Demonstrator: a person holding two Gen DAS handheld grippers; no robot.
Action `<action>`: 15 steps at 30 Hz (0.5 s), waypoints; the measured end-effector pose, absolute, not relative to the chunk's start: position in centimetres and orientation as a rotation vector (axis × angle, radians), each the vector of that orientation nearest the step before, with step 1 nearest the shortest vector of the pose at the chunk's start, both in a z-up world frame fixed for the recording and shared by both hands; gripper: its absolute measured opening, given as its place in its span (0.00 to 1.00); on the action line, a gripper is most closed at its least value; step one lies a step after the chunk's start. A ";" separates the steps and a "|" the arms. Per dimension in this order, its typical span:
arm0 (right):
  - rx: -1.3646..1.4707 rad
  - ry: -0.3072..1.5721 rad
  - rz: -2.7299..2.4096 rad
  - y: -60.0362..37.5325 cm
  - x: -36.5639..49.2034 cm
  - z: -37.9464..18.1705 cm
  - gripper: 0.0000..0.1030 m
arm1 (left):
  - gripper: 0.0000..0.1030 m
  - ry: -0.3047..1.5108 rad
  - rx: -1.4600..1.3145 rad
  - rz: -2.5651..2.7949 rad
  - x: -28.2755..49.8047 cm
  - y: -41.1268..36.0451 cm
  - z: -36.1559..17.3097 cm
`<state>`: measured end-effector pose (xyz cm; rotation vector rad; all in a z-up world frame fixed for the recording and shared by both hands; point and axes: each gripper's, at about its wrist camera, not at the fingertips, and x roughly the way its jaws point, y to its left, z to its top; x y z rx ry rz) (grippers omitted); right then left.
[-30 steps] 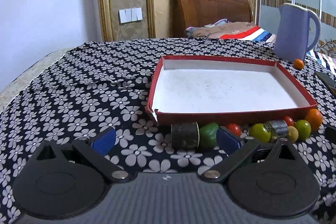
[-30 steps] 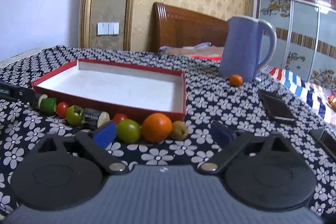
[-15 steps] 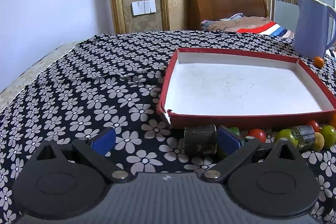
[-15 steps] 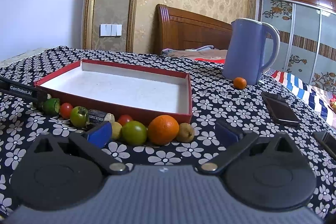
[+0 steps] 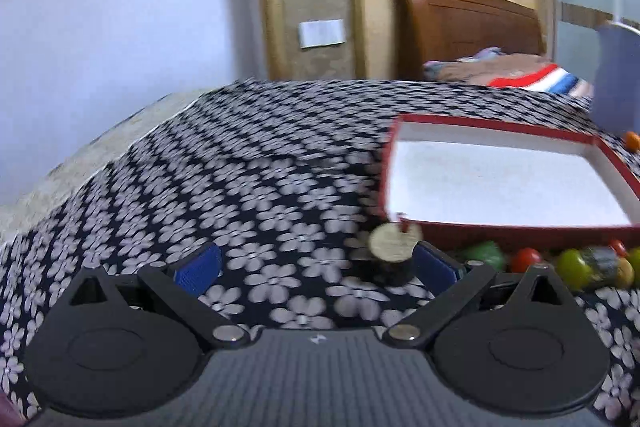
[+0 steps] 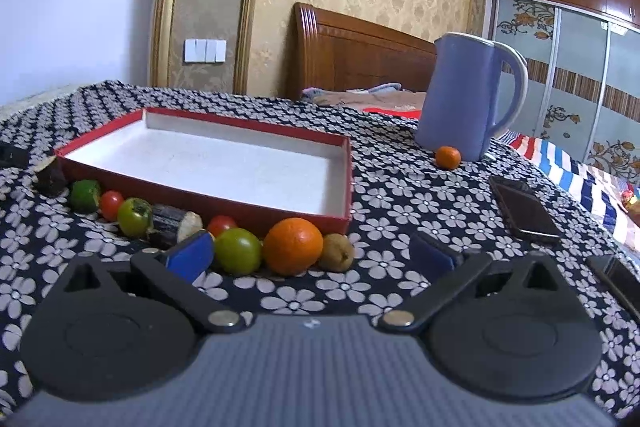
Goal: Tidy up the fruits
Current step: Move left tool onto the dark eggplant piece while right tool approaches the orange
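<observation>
A red tray (image 6: 347, 183) with a white floor lies on the flowered cloth; it also shows in the left wrist view (image 5: 520, 230). A row of fruit lies along its near wall: an orange (image 6: 293, 246), a green fruit (image 6: 238, 255), a small brown fruit (image 6: 337, 257), a red tomato (image 6: 111, 205). My right gripper (image 6: 312, 257) is open just before the orange. My left gripper (image 5: 316, 267) is open; a dark cut piece (image 5: 390, 259) stands on end just inside its right finger (image 5: 434, 267), at the tray's near left corner.
A blue kettle (image 6: 468, 99) stands behind the tray with a small orange (image 6: 448, 157) at its foot. Two dark phones (image 6: 524, 209) lie on the right. A bed headboard and wall stand behind the table.
My left gripper has swung left and the view is blurred; the dark piece, lying on its side before, now stands on end. My right gripper has moved closer to the orange.
</observation>
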<state>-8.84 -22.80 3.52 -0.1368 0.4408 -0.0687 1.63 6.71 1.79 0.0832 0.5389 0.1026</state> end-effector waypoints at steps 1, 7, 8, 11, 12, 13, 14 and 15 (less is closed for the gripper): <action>-0.139 0.444 -0.069 -23.0 -8.8 3.5 1.00 | 1.00 0.532 0.111 0.094 1.6 6.1 1.7; -0.180 0.486 -0.098 -24.6 -7.9 3.1 0.88 | 1.00 0.553 0.166 0.050 2.7 3.9 0.5; -0.178 0.502 -0.100 -25.0 -7.5 3.0 0.86 | 1.00 0.555 0.173 0.054 2.9 3.7 0.3; -0.185 0.537 -0.093 -25.7 -6.7 2.6 0.77 | 1.00 0.556 0.183 0.070 3.5 3.3 -0.1; -0.187 0.542 -0.087 -25.8 -6.4 2.5 0.75 | 1.00 0.554 0.187 0.073 3.6 3.3 -0.1; -0.181 0.543 -0.076 -25.9 -6.3 2.6 0.74 | 1.00 0.554 0.192 0.079 3.8 3.2 -0.2; -0.172 0.545 -0.062 -25.9 -6.3 2.7 0.74 | 1.00 0.553 0.194 0.089 4.0 3.3 -0.2; -0.162 0.542 -0.042 -25.8 -6.3 2.8 0.74 | 1.00 0.553 0.197 0.099 4.1 3.5 -0.2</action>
